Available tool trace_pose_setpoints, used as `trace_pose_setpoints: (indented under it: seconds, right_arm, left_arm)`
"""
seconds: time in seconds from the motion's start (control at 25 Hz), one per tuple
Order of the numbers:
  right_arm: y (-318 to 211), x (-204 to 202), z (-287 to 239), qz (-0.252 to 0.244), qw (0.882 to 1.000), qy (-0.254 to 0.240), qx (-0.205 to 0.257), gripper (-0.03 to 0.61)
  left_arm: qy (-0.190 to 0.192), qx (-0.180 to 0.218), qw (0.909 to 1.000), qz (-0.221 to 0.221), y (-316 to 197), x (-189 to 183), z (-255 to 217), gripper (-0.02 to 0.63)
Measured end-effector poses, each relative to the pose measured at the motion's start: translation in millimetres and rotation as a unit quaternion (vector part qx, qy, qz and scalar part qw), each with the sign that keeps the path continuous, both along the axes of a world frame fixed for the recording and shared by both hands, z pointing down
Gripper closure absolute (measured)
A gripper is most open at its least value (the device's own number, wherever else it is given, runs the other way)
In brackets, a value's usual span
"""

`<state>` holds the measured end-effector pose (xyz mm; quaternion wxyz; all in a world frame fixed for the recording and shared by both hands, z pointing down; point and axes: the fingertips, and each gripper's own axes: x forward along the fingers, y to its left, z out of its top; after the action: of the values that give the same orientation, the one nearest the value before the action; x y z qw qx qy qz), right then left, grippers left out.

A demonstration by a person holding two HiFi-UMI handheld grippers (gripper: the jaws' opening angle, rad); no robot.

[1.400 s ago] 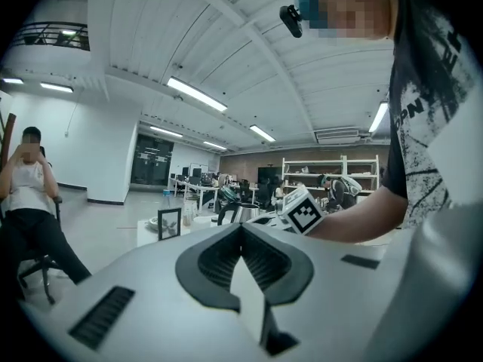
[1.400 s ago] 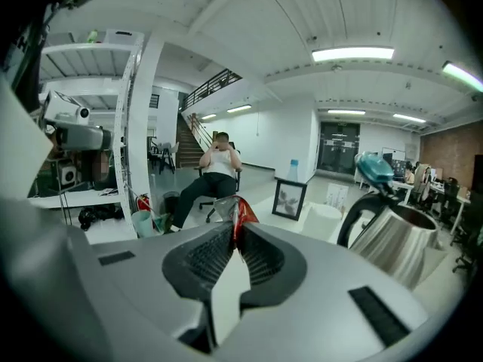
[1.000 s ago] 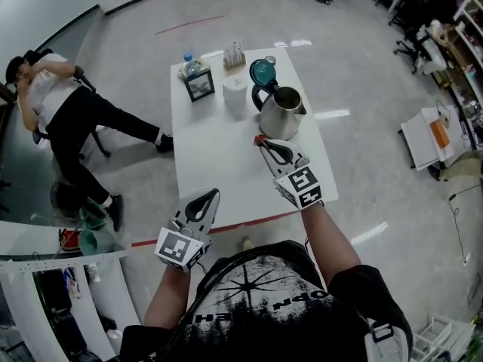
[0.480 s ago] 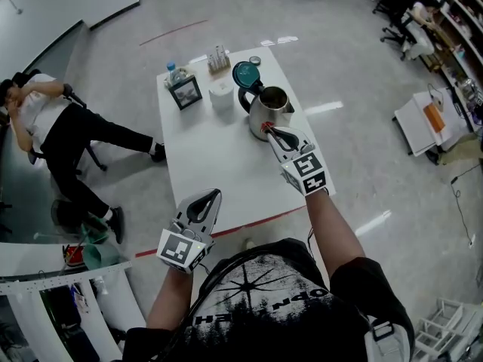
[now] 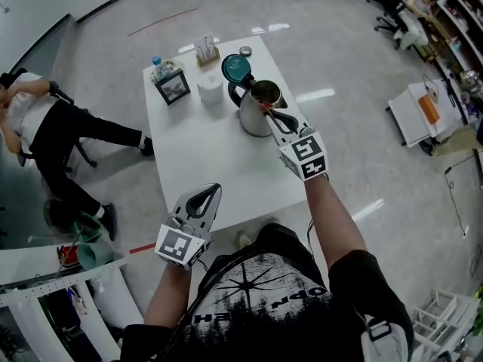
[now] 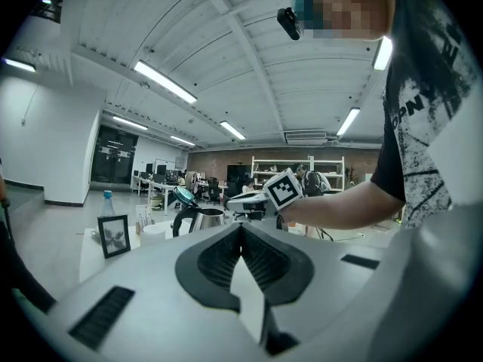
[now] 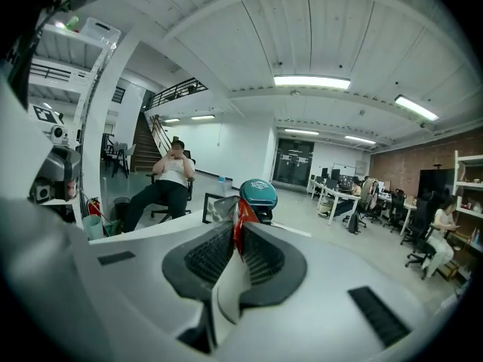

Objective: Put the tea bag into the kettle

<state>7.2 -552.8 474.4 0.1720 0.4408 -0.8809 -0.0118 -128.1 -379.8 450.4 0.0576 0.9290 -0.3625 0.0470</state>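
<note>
A steel kettle (image 5: 255,113) stands on the white table (image 5: 204,161) with its teal lid (image 5: 236,68) flipped open. My right gripper (image 5: 265,109) hovers over the near rim of the kettle's mouth, shut on a red tea bag (image 5: 262,107). In the right gripper view the tea bag (image 7: 239,219) sticks up between the closed jaws, with the teal lid (image 7: 258,191) just behind it. My left gripper (image 5: 213,189) hangs shut and empty near the table's front edge. Its own view shows the kettle (image 6: 201,219) far ahead.
At the table's far side stand a picture frame (image 5: 173,87), a water bottle (image 5: 157,64), a white cup (image 5: 210,89) and a small packet holder (image 5: 205,49). A person sits in a chair (image 5: 45,119) on the floor to the left.
My right gripper has carried the tea bag forward from the table in front of the kettle to above its mouth. The left gripper stayed put.
</note>
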Motion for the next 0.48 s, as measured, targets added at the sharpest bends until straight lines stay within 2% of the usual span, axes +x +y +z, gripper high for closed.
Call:
trace_pose_setpoints:
  seconds: [0.4, 0.48]
  right_arm:
    - [-45, 19, 0, -0.031, 0.999, 0.03, -0.01, 0.538]
    - [-53, 21, 1, -0.042, 0.998, 0.039, -0.012, 0.538]
  left_arm:
    - [0.001, -0.032, 0.9993, -0.019, -39, 35, 2, 0.606]
    - [0.014, -0.033, 0.9992, -0.016, -49, 45, -1, 0.606]
